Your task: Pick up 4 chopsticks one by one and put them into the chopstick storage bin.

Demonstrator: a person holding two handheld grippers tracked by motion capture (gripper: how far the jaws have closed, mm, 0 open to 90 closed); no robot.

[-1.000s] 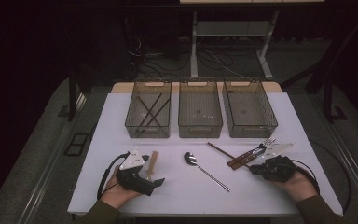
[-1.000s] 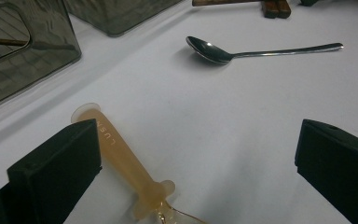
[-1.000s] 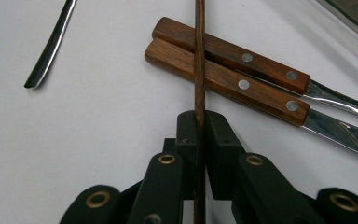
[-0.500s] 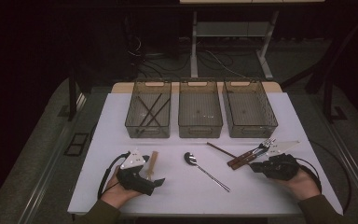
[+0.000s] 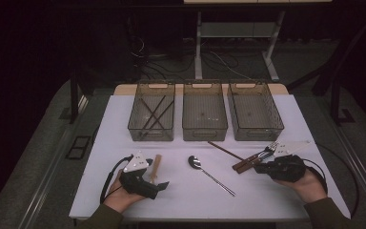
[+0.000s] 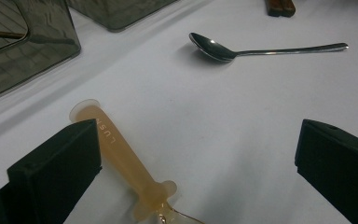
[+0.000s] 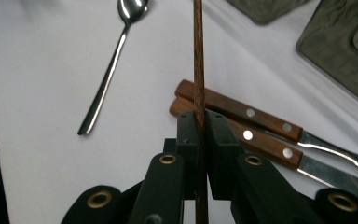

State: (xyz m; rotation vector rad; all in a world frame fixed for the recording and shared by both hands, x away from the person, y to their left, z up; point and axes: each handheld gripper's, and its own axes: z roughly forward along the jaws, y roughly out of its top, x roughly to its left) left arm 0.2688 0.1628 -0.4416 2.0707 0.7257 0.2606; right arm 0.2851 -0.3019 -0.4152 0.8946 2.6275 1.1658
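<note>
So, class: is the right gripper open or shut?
Shut: the right gripper has its jaws pressed on the wooden chopstick.

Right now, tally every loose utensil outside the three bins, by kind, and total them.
Polished steel spoon: 1
Translucent amber plastic spoon: 1
Wooden-handled steel cutlery pieces: 2
Dark wooden chopstick, clamped in the right gripper: 1
Total: 5

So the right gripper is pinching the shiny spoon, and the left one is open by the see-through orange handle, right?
Not the spoon. In the right gripper view, the right gripper is shut on a thin brown wooden chopstick; the metal spoon lies loose on the table. The left gripper is indeed open beside the translucent orange handle.
</note>
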